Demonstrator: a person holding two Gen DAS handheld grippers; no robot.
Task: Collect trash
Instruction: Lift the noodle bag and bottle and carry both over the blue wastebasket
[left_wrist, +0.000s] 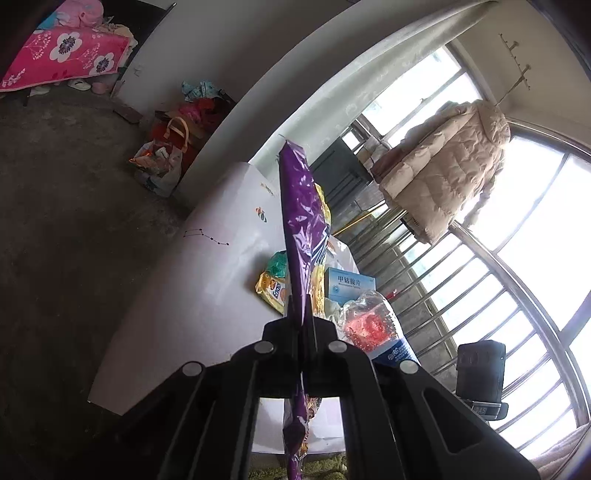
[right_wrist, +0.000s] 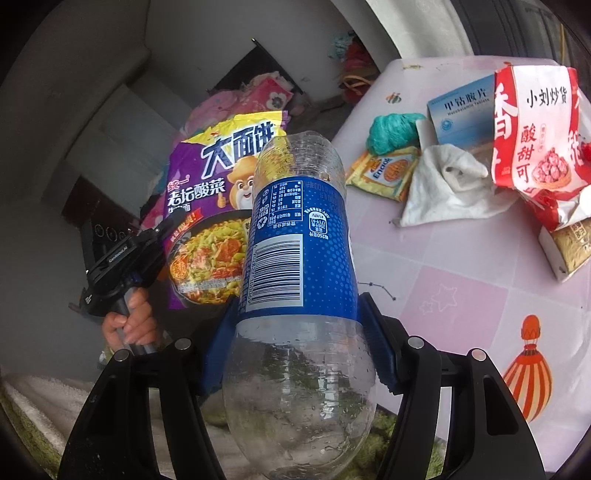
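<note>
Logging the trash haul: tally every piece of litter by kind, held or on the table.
Plastic bottles: 1, the clear bottle in the right tongs
Snack wrappers: 3, purple noodle bag in the left tongs, yellow packet, red-white bag
Boxes: 2, blue box, tan box
Crumpled wads: 2, white tissue, green wad
Total: 8

home, lived-in bedroom | floral pink bedspread (left_wrist: 62, 55) | puffy coat (left_wrist: 443, 177) hanging by barred window (left_wrist: 480, 288) | concrete floor (left_wrist: 55, 221)

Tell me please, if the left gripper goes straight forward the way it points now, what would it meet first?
Probably the yellow snack packet on the white table, which lies just past the left gripper and the purple noodle bag it holds. Depth is unclear; it may pass above.
</note>
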